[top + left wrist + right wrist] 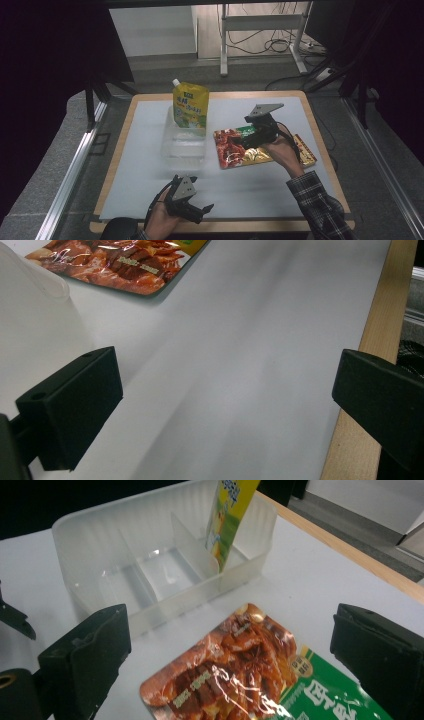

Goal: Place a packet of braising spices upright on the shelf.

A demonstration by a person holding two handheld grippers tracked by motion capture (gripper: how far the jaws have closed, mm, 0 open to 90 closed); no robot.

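The snack packet lay flat on the worktop, right of the clear tray, long axis left-right. The right tool hovered over it, jaws released; the left tool, also released, rested near.

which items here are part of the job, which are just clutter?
In the job:
- red snack packet, flat on the mat, right gripper open above it
- clear divided bin
- yellow spouted pouch, upright in the bin's end compartment

Lying about:
- metal frame and cables on the floor behind the table
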